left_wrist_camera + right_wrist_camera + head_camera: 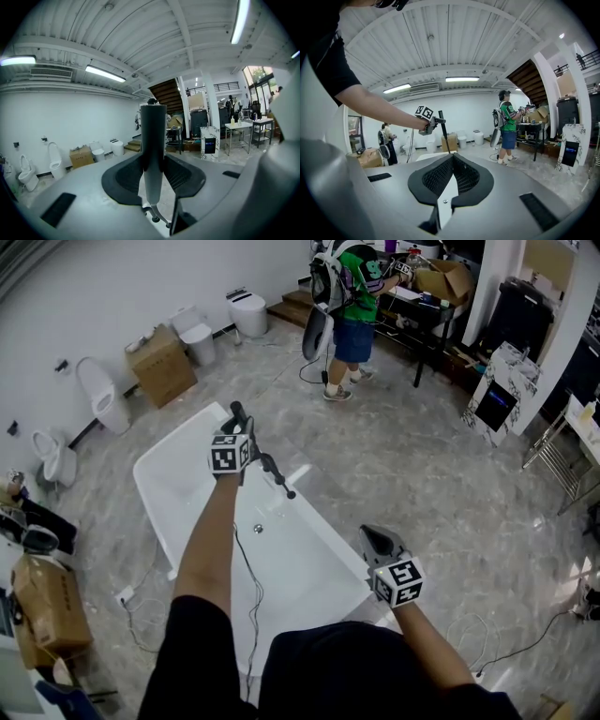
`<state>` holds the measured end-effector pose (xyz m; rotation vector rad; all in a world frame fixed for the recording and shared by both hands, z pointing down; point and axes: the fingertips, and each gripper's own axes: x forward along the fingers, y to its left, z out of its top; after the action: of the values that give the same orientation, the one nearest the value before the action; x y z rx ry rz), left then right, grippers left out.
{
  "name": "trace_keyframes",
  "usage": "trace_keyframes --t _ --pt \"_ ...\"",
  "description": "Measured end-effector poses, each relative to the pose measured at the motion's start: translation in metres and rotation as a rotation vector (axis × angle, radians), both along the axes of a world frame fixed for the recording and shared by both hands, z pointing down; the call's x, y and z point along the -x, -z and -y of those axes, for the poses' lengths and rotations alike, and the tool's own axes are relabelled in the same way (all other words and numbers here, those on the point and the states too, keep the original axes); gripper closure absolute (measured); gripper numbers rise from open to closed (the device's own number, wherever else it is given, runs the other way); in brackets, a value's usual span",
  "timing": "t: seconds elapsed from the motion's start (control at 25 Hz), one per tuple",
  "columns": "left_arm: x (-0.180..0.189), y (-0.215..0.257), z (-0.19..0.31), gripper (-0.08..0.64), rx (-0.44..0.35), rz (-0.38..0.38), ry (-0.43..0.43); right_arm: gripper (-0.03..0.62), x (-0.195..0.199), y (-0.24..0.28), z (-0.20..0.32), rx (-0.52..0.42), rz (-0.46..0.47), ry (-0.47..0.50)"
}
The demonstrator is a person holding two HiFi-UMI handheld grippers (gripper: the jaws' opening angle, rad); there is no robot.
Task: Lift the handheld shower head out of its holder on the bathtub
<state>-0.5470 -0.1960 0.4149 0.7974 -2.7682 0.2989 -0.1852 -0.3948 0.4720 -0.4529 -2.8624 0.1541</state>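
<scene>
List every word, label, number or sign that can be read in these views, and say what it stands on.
"S", probably: a large white letter on the green shirt of the person standing beyond the bathtub.
The two marker cubes: black-and-white square patterns only, no letters.
Cardboard box: any print is too small to read.
Standing display panel: the screen is dark and nothing on it can be read.

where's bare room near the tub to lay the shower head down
Widest free patch: the marble floor right of the bathtub, toward the person in green. The tub's basin is mostly bare around the drain. Crowded: the left side, with toilets and cardboard boxes.
</scene>
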Motion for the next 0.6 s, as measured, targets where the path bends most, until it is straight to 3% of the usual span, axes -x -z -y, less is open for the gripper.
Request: trace_keyframes --t 0.6 --pt "0.0028 -0.0058 0.0 0.433 0.03 -0.008 -0.01 0.594 0.0023 -0.0028 -0.0034 0.01 0.002 0.007"
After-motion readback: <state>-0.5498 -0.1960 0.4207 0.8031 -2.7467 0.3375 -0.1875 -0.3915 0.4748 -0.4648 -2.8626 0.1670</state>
